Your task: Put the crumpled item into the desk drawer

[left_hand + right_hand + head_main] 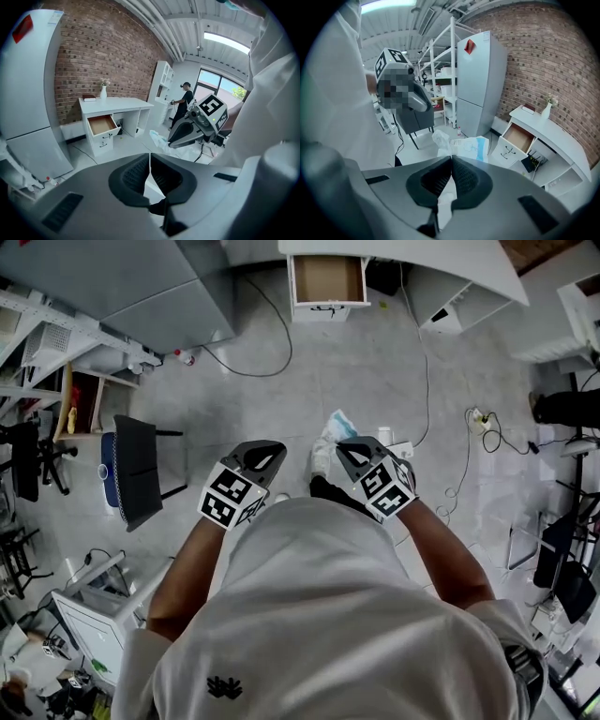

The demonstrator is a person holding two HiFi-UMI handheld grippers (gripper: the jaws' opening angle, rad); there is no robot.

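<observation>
Right gripper (451, 160) pinches crumpled white-and-blue plastic wrapper (471, 147) by one edge. It looks light, soft, probably slippery. Left gripper (150, 157) closed, empty. Open white desk drawer (327, 279) at twelve o'clock.

Bare floor (352, 362) runs from frame centre to the open drawer (328, 279) at top centre — only 2 cables (427, 390) flank it; a chair (139, 470) stands at left.

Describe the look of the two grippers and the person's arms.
Both the left gripper and right gripper are grey, wedge-shaped shells tapering to two jaws lined with black ribbed pads. Each carries a cube with black-and-white square markers. The person wears a white short-sleeved T-shirt with a small black emblem.
</observation>
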